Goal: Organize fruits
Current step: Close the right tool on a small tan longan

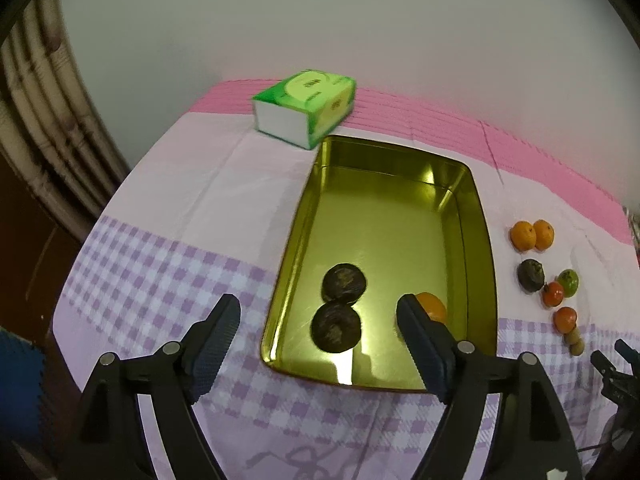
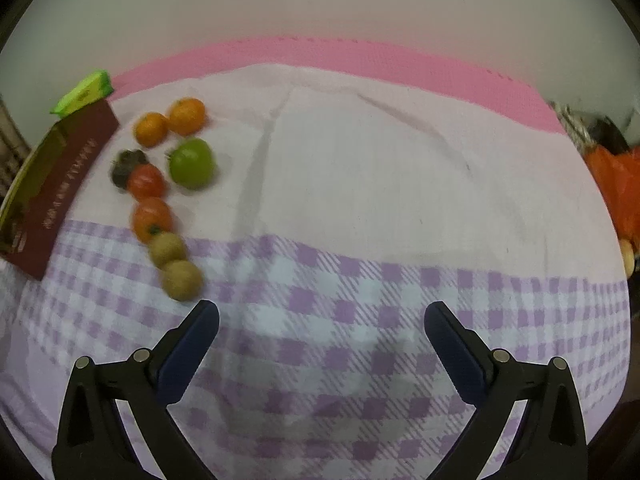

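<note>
A gold metal tray [image 1: 478, 216] holds two dark round fruits [image 1: 344, 283] [image 1: 335, 327] and an orange [image 1: 432, 307] behind my finger. My left gripper [image 1: 318, 312] is open and empty, above the tray's near end. Right of the tray lie two oranges [image 2: 170, 122], a dark fruit [image 2: 126, 164], a green fruit [image 2: 191, 163], two red-orange fruits [image 2: 147, 181] [image 2: 151, 218] and two small brown fruits [image 2: 168, 249] [image 2: 182, 280]. They also show in the left wrist view [image 1: 532, 235]. My right gripper [image 2: 322, 314] is open and empty, right of the nearest brown fruit.
A green tissue box [image 1: 306, 108] sits behind the tray. The tray's maroon outer wall [image 2: 60, 200] is at the left of the right wrist view. An orange plastic bag [image 2: 618, 192] lies at the table's right edge. A pink and purple-check cloth [image 2: 360, 200] covers the table.
</note>
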The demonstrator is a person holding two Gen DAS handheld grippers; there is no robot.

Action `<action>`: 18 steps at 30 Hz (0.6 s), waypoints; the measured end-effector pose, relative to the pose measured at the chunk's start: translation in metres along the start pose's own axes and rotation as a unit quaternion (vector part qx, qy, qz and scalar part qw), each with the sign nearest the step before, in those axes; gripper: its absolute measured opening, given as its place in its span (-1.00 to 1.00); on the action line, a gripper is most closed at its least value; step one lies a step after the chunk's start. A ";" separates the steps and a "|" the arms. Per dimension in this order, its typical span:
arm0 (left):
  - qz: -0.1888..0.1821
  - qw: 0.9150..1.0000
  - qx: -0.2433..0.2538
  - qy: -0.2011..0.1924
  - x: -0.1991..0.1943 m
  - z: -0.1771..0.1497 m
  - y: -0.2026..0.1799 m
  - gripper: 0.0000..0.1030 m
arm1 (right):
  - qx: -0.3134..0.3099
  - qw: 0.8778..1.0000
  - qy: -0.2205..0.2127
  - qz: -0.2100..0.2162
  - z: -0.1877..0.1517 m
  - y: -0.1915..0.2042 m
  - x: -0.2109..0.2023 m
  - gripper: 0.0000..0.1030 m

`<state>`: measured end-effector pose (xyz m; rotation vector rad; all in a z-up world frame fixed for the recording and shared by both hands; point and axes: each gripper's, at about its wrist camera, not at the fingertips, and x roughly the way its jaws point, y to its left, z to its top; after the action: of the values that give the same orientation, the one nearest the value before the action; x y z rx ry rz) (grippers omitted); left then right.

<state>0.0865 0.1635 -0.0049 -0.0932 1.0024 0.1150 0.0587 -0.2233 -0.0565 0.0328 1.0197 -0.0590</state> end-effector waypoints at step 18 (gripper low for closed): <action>0.004 0.999 -0.035 0.000 -0.010 -0.015 0.028 0.53 | -0.080 0.995 0.025 0.059 -0.017 0.062 -0.006 0.32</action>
<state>0.0648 0.1887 -0.0051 -0.1529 0.9994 0.1577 0.0446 -0.1603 -0.0604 -0.0516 1.0681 0.1313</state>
